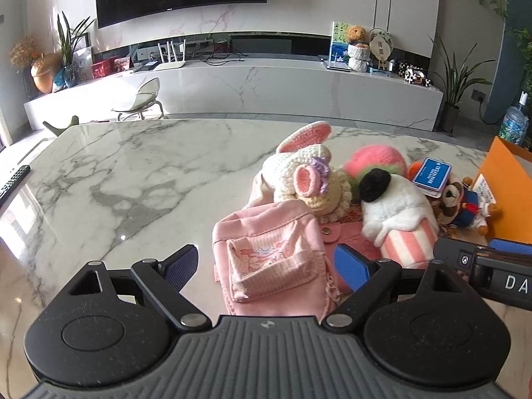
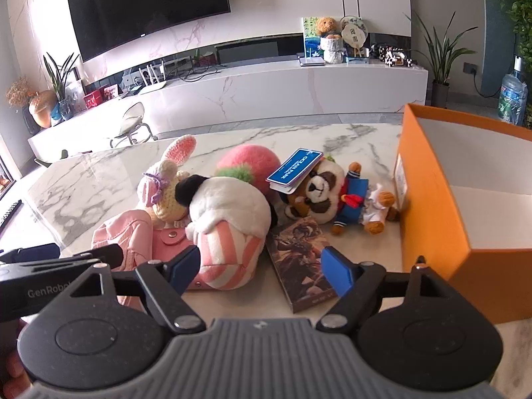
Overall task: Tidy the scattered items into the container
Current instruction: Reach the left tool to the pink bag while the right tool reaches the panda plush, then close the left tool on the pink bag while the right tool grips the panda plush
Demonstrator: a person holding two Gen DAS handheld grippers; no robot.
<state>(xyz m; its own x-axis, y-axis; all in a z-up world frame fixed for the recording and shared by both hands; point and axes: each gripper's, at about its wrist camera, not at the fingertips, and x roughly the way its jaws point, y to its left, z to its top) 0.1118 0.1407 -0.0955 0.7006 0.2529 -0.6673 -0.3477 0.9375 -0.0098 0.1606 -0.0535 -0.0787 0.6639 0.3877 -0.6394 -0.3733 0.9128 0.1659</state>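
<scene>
Gaping wide and empty, the left claw (image 1: 267,266) straddles the pink pouch (image 1: 271,266); the right claw (image 2: 261,267) likewise.

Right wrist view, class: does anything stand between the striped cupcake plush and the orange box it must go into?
Yes. A dark picture book lies flat on the table between the cupcake plush and the orange box, and a raccoon plush lies farther back against the box wall. Lifting clears both.

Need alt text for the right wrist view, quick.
The open right gripper hovers over a dark picture box beside a pink-striped plush on the marble table. An open orange box stands at right.
</scene>
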